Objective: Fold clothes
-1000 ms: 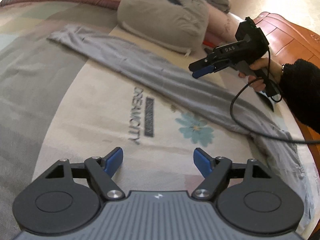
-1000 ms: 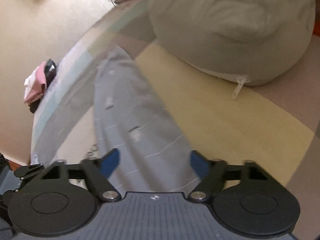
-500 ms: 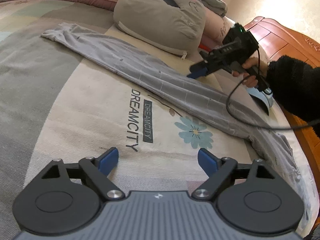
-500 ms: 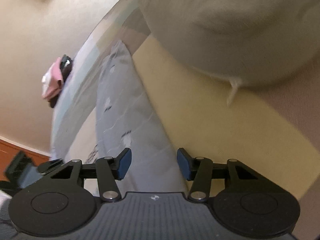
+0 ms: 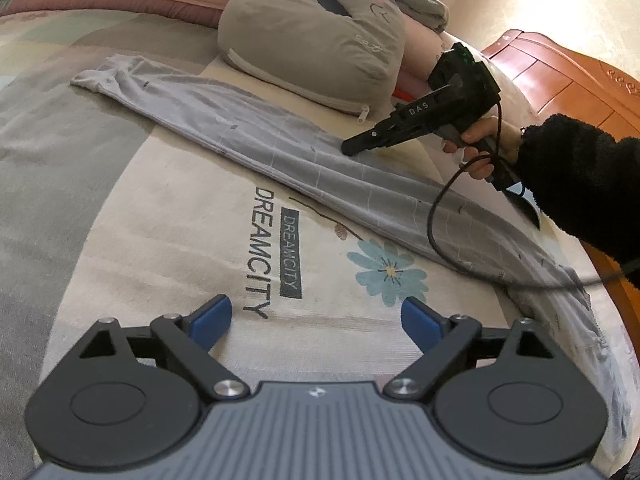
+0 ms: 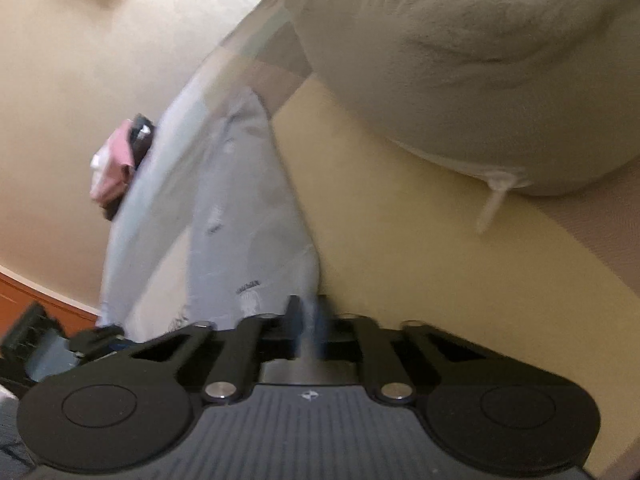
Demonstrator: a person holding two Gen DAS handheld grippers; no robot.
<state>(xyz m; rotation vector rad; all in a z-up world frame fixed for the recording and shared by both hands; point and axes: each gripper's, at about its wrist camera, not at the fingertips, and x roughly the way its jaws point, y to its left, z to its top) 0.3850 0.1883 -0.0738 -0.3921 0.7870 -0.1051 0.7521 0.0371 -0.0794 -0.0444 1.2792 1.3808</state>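
The grey garment lay stretched in a long narrow strip across the bed, not yet folded short. The right tool was pinched onto its edge; the left tool gaped wide, empty.

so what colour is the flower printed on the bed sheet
Pale blue petals, yellow centre; left wrist view.

Grey garment with faint pale grid lines and small dark marks: long, narrow, laid flat diagonally across the bed. Far end lightly wrinkled; near end bunched at the edge (garment type not determinable).
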